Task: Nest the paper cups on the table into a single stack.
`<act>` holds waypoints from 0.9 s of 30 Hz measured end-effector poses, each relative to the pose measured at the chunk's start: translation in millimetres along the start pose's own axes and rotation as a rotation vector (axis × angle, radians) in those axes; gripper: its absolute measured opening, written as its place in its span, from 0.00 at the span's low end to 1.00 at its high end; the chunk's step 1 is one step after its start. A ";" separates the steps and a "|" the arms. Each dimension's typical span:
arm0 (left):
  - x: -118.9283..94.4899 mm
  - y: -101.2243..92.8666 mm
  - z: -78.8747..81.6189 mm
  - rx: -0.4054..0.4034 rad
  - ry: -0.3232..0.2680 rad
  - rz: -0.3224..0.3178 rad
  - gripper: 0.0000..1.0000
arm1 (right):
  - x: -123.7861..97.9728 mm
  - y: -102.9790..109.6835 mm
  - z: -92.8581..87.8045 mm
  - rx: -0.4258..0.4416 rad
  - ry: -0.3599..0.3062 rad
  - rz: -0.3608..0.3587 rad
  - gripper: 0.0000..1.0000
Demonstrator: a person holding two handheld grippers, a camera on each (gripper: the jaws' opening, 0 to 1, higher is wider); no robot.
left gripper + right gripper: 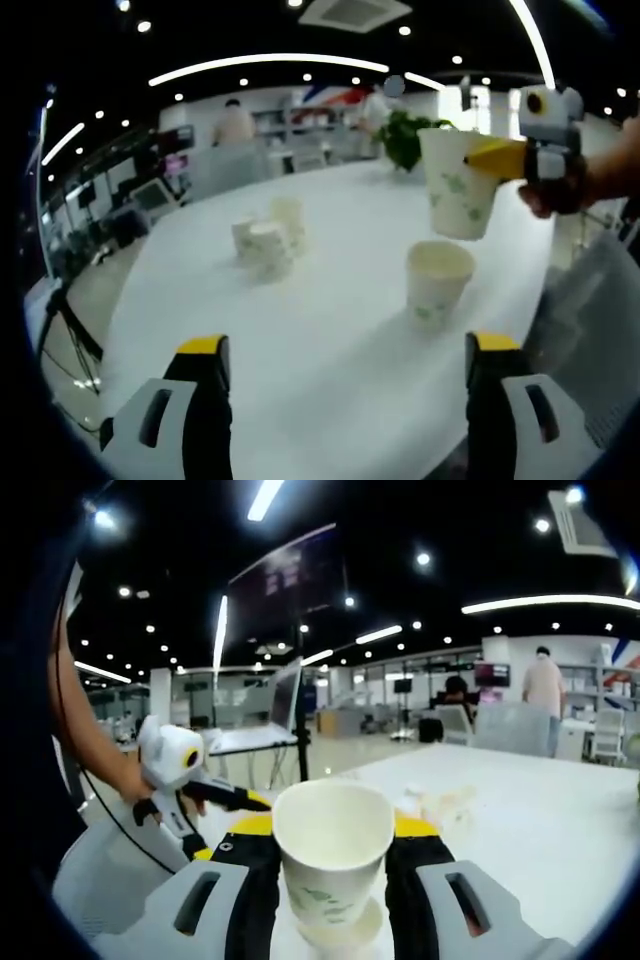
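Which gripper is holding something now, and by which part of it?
The right gripper holds a paper cup by its side wall, below the rim. The left gripper holds nothing.

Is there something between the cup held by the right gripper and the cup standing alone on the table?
Nothing visible. The held cup, in the right gripper, hangs above and slightly beyond the lone cup, with open air between them. The cluster of cups stands well aside.

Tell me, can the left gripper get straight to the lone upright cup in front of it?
Probably yes. The left gripper is open, and bare white table lies between it and the upright cup. The right gripper holds another cup higher up and off to one side.
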State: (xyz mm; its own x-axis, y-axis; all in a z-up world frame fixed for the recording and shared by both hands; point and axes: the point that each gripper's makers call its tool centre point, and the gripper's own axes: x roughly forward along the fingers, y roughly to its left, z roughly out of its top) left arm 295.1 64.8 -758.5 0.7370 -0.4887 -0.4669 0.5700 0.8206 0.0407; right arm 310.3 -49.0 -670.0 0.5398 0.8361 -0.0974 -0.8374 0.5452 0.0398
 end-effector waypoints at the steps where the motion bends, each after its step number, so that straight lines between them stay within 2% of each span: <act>1: 0.0 -0.1 -0.1 0.001 0.000 0.000 0.97 | 0.1 -0.8 -2.0 0.003 0.001 -0.003 0.38; 13: 0.4 -1.2 -0.5 0.000 0.003 -0.003 0.97 | 4.6 -5.4 -26.5 0.021 0.029 -0.033 0.38; 27: 1.3 1.0 -1.3 -0.005 0.002 0.002 0.96 | 8.0 -8.1 -57.4 0.030 0.091 -0.056 0.38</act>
State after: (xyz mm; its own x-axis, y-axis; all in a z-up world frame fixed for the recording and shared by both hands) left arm 296.0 65.4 -760.2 0.7372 -0.4867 -0.4686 0.5670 0.8229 0.0373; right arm 316.4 -50.2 -728.2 0.5747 0.7959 -0.1907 -0.8022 0.5939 0.0611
